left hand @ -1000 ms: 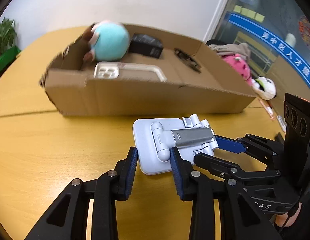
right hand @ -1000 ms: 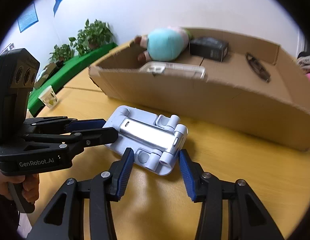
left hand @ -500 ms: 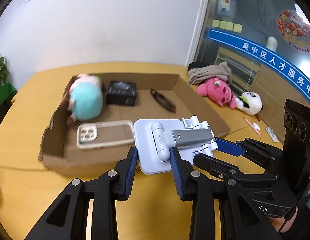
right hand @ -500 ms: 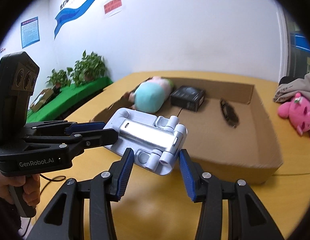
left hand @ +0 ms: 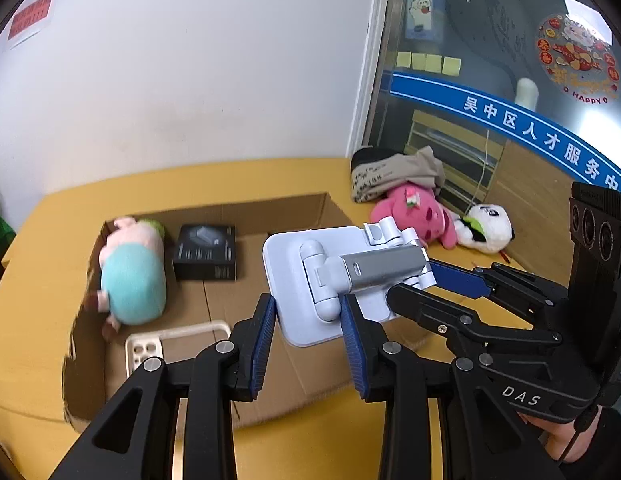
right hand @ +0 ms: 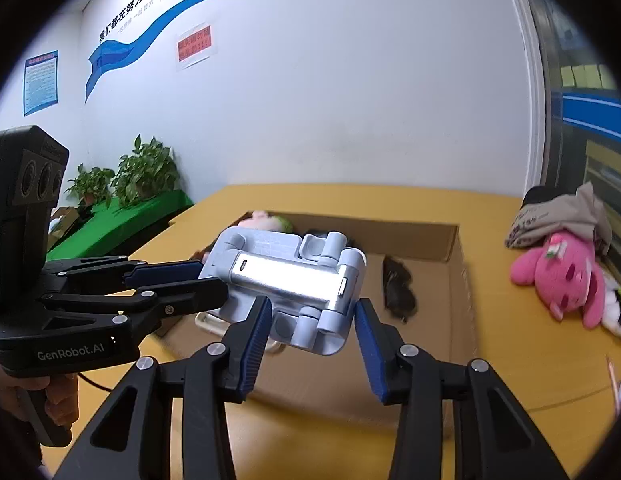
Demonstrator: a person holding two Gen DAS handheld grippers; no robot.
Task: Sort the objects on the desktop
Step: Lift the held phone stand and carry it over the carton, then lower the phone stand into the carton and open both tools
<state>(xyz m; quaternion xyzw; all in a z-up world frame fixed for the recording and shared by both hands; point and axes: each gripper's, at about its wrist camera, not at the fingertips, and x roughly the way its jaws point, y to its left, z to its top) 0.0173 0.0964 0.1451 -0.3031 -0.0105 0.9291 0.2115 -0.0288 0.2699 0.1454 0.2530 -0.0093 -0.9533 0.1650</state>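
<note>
Both grippers carry the folded stand (left hand: 342, 280) above the box (left hand: 294, 204): the left gripper (left hand: 308, 322) clamps one corner, and the right gripper (right hand: 312, 320), its jaws closing slightly, pinches the opposite end. Best to keep it level and lower it onto bare cardboard between the black carton (left hand: 204, 252) and the glasses (right hand: 396, 288), releasing both together.

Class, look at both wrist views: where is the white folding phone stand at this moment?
The phone stand is held in the air between the left gripper and right gripper, above the near edge of the cardboard box.
</note>
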